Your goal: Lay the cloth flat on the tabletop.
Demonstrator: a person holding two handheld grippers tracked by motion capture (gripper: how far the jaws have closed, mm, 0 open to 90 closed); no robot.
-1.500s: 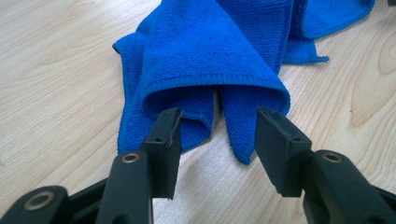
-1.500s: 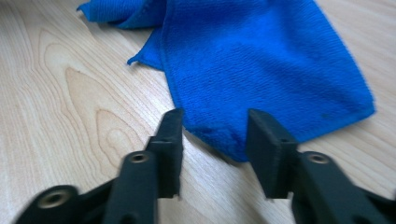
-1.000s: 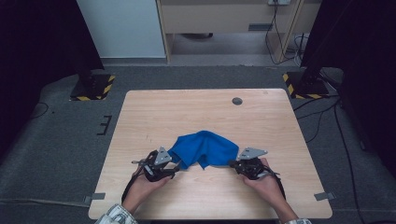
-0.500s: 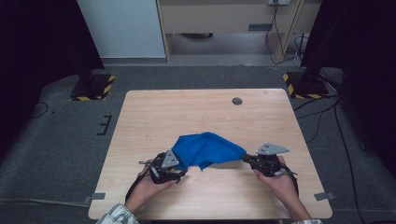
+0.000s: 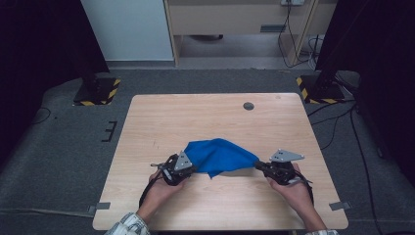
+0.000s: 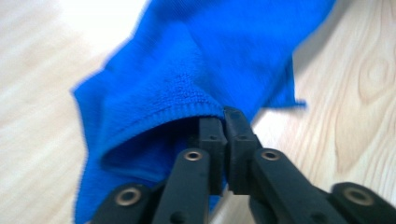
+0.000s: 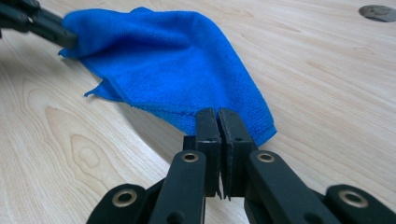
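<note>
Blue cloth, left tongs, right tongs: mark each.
blue cloth (image 5: 221, 154), high view, middle of the fabric.
left tongs (image 6: 223, 122), left gripper view, between the tips, shut on the hem.
right tongs (image 7: 218, 122), right gripper view, between the tips, at the cloth's corner.

The cloth (image 5: 220, 155) is lying on the table (image 5: 195, 117), toward its near edge, stretching between the left gripper (image 5: 188, 168) at its left end and the right gripper (image 5: 258, 165) at its right. A round cap (image 5: 248, 105) is sitting in the tabletop well behind the cloth, toward the far right.
</note>
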